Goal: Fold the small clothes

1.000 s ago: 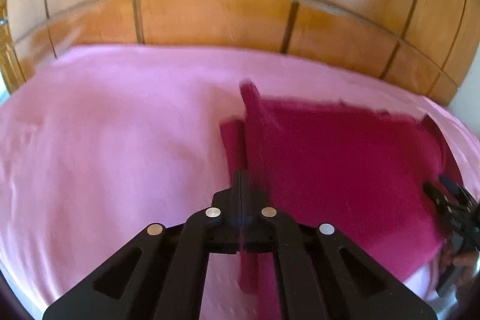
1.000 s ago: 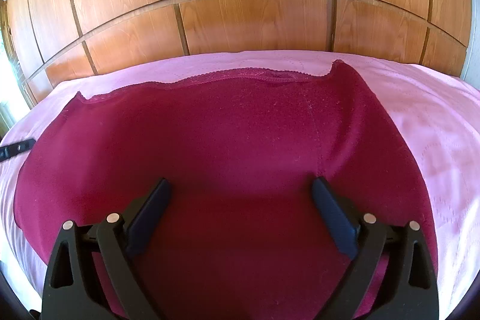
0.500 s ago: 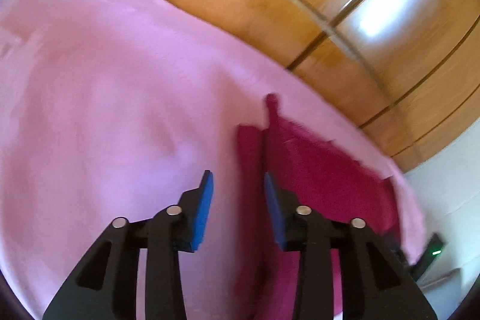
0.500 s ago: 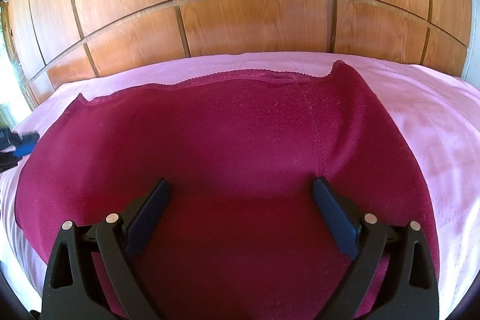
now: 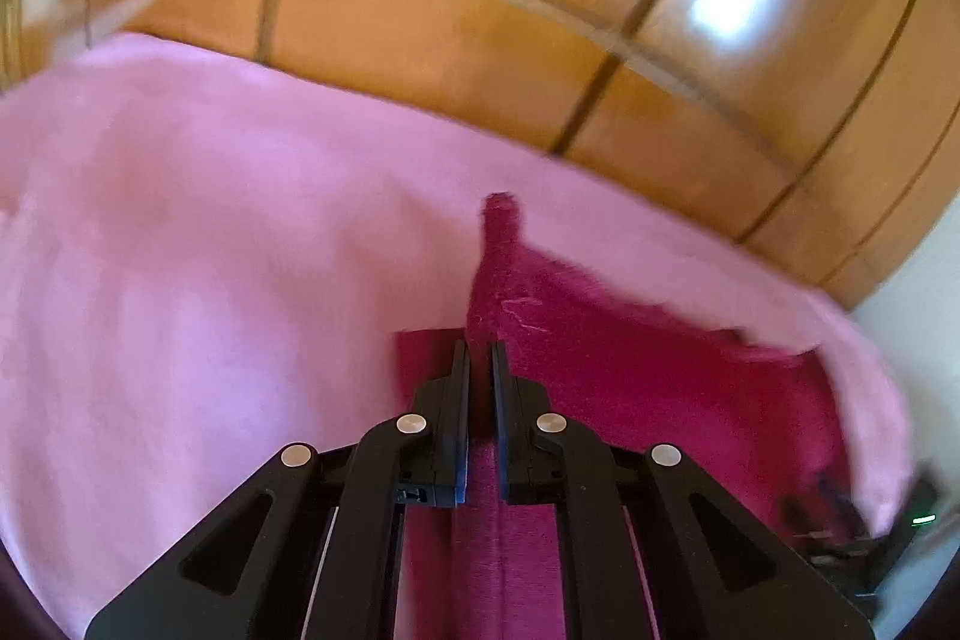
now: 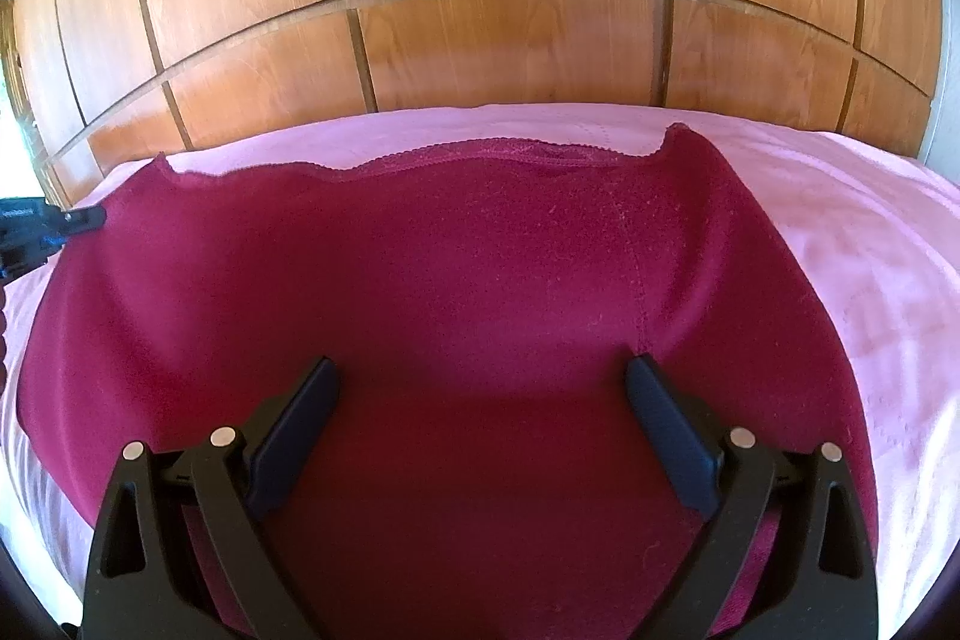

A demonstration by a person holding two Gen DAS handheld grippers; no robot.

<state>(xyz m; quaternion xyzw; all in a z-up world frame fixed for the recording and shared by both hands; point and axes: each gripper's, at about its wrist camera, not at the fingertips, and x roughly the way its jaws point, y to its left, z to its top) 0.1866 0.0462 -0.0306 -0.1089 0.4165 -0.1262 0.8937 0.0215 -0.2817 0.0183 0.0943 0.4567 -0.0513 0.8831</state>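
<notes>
No legible text, label, brand, number or sign in either wrist view.
</notes>
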